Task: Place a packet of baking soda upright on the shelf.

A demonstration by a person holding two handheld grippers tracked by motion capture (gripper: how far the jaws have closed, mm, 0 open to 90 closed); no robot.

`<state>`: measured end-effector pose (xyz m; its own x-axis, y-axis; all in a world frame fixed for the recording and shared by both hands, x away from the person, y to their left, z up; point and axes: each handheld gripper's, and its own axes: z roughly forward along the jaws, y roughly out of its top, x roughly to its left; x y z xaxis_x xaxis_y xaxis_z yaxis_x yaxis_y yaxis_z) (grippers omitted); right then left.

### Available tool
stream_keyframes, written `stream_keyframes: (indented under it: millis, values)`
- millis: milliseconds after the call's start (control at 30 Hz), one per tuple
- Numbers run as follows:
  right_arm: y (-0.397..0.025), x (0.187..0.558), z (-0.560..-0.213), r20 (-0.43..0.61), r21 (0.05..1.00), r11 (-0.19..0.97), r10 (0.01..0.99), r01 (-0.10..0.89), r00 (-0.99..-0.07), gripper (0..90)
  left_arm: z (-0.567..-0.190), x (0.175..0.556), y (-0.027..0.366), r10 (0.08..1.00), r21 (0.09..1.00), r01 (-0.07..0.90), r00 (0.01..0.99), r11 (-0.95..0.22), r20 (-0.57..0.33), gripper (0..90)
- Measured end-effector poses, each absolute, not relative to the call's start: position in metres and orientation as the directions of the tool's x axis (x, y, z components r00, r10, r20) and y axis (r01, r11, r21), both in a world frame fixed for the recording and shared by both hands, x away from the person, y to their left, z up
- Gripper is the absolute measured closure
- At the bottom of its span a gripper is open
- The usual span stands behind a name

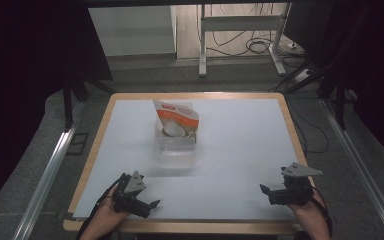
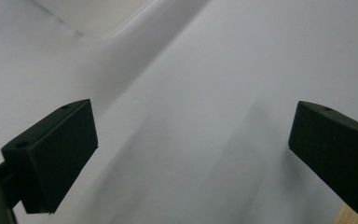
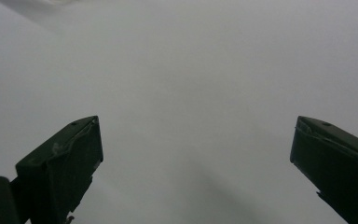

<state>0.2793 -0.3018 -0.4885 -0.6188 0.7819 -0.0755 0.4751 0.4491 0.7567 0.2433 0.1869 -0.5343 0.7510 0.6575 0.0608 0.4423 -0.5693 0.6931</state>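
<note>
A clear plastic box (image 1: 176, 148) stands in the middle of the white table top (image 1: 240, 145). An orange-and-white pouch (image 1: 177, 119) leans upright in its far end. My left gripper (image 1: 149, 206) rests low at the table's front left, held by a hand, well short of the box. In the left gripper view its jaws stand wide apart over bare white surface, left gripper (image 2: 191, 154) open and empty. My right gripper (image 1: 267, 194) sits at the front right, pointing left. Its own view shows the right gripper (image 3: 196, 163) open, nothing between the jaws.
The table has a wooden rim (image 1: 94, 150). Metal rails (image 1: 50, 172) run along both sides on the floor. A desk frame (image 1: 240, 35) and cables (image 1: 260, 46) stand beyond the far edge. The white surface around the box is bare.
</note>
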Motion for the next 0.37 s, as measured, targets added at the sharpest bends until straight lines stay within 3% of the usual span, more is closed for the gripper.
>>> stream_keyframes:
  millis: [367]
  values:
    - [-0.305, 0.2821, -0.4964, -0.075, 0.726, 0.459, 0.793, 0.512, -0.605, 2.1, -0.5344, 0.2436, 0.1866, 0.658, 0.691, 0.443, 0.751, -0.571, 0.062, 1.3]
